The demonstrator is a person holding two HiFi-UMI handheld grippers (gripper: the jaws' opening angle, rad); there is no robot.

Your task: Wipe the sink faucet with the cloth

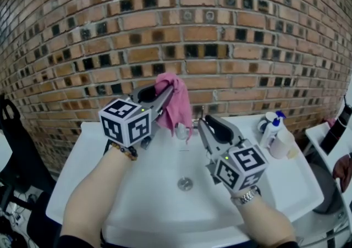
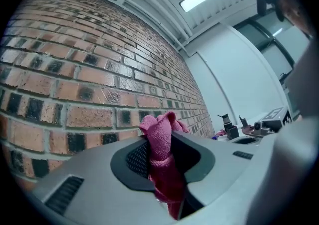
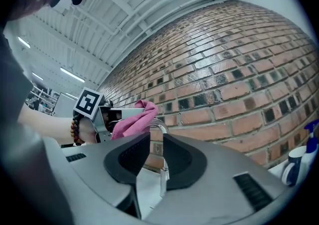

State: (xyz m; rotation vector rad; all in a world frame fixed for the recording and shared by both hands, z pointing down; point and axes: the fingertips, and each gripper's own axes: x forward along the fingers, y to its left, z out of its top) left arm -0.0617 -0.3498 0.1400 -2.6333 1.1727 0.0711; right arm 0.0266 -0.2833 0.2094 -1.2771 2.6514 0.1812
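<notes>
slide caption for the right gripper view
Left gripper holds pink cloth at the faucet, framed by the open right gripper

A pink cloth (image 1: 175,101) is pinched in the left gripper (image 1: 166,93) and held up against the brick wall (image 1: 231,32), its folds draped down over the top of the faucet (image 1: 182,130). The right gripper (image 1: 201,124) is held low over the white sink (image 1: 104,186), its tip just right of the faucet. The drain (image 1: 185,184) is seen between the two forearms. A bead bracelet (image 1: 124,151) is worn on the left wrist and a watch (image 1: 248,196) on the right. At the sink's right rear corner, a spray bottle (image 1: 273,128) and a white cup (image 1: 282,145) are stood close together.
</notes>
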